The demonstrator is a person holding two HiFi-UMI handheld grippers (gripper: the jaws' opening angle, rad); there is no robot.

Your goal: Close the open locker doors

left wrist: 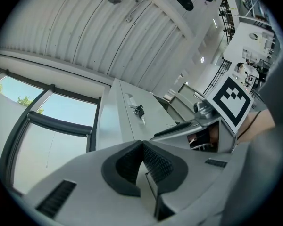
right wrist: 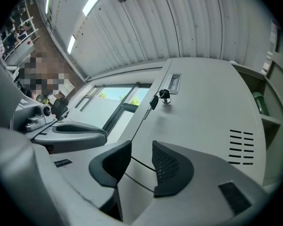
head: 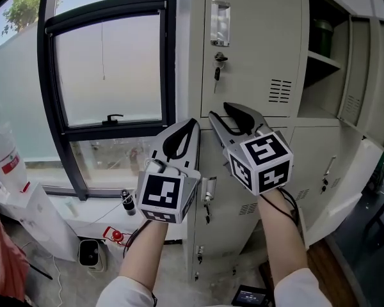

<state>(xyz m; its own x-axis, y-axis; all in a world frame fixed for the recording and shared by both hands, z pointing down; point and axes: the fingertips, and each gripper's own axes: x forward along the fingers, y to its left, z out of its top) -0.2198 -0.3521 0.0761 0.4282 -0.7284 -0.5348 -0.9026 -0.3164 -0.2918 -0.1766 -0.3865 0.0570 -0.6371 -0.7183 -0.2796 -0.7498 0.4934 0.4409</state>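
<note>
Gaping locker door (head: 357, 75) in head view

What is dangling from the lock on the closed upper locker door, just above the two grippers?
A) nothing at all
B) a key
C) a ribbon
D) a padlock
B: a small dark key hangs from the lock on that door.
</note>
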